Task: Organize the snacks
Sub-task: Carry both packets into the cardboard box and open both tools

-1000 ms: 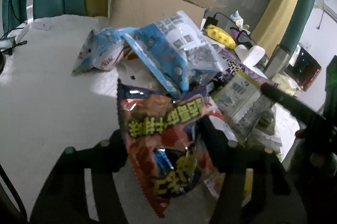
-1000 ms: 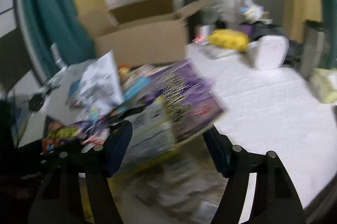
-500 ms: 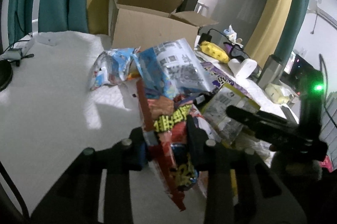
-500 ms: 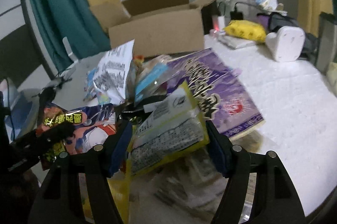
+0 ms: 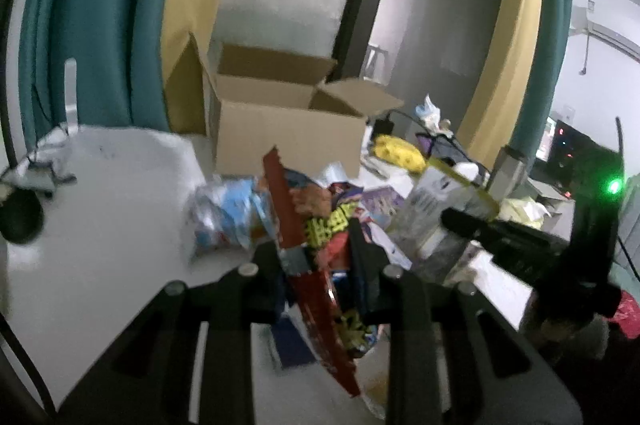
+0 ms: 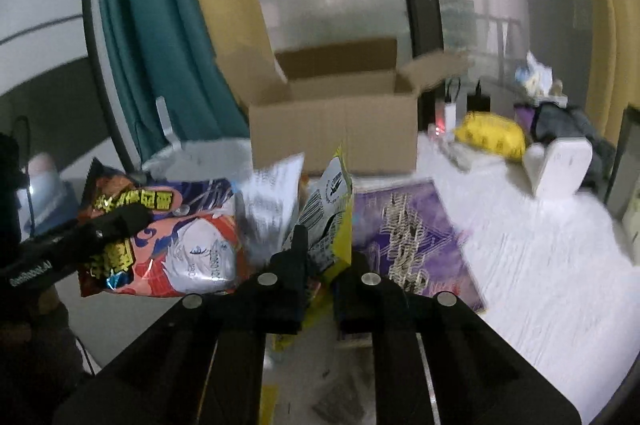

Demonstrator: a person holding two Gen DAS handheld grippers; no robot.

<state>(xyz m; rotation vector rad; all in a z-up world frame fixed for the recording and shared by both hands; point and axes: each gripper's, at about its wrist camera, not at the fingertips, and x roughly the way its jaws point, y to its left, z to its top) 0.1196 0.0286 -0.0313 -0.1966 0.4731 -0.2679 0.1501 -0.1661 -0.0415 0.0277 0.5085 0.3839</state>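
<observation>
My left gripper (image 5: pixel 320 265) is shut on a red snack bag with yellow lettering (image 5: pixel 304 221) and holds it up off the pile, edge-on to the camera. The right wrist view shows that same red bag (image 6: pixel 172 237) at the left, in the left gripper (image 6: pixel 112 225). My right gripper (image 6: pixel 320 265) is shut on a yellow-edged bag with a white barcode back (image 6: pixel 332 205), held upright. From the left wrist view this yellow-edged bag (image 5: pixel 436 193) hangs in the right gripper (image 5: pixel 480 229). An open cardboard box (image 6: pixel 332 129) stands behind.
A purple bag (image 6: pixel 412 233) lies flat on the white table (image 6: pixel 540 265). A blue bag (image 5: pixel 228 213) and other packets stay in the pile. A yellow bag (image 6: pixel 492 137), a white holder (image 6: pixel 560 165) and cables sit at the back right. Teal and yellow curtains hang behind.
Both grippers went from open around their bags to shut on them. Each then rose, lifting the red bag and the yellow-edged bag off the pile.
</observation>
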